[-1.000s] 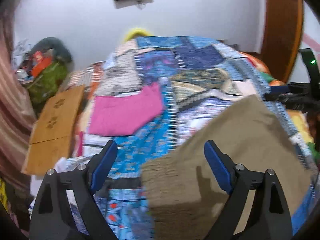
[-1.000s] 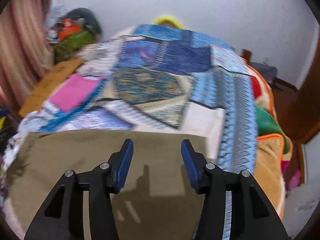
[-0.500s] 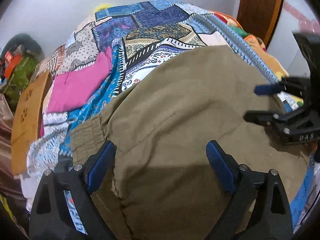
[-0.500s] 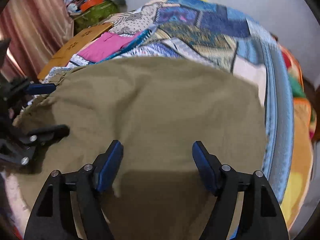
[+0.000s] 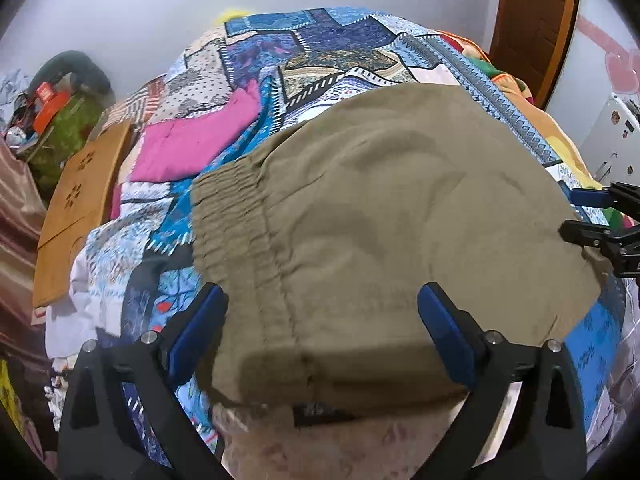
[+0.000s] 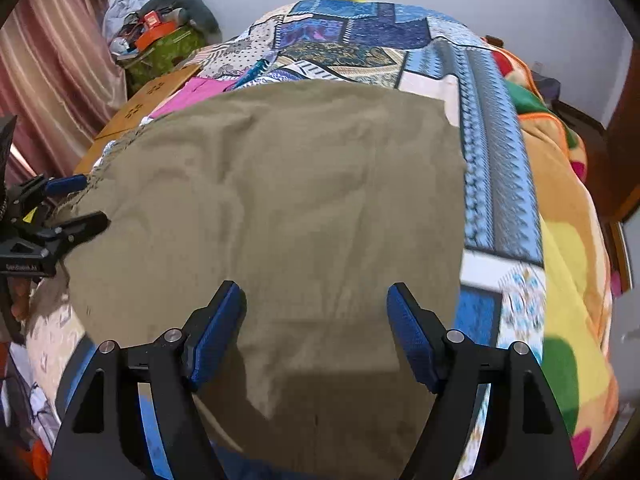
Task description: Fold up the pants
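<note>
Olive pants (image 5: 400, 208) now fill both views; left gripper (image 5: 322, 328) and right gripper (image 6: 316, 328) closer above them, jaws just widened, spread, nothing pinched. Lettering unreadable.

A bed (image 5: 344, 46) under a patchwork quilt (image 6: 360, 36) of blue prints fills the room, backed by a plain pale wall (image 5: 132, 12). A striped pink curtain (image 6: 52, 60) hangs on one side beside a cluttered green heap (image 6: 164, 52) and a wooden board (image 5: 84, 184); a brown wooden door frame (image 5: 536, 20) stands on the other.

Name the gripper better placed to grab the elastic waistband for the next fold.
Left. The left gripper hangs open right over the waistband of the pants; the right gripper sits over plain fabric.
</note>
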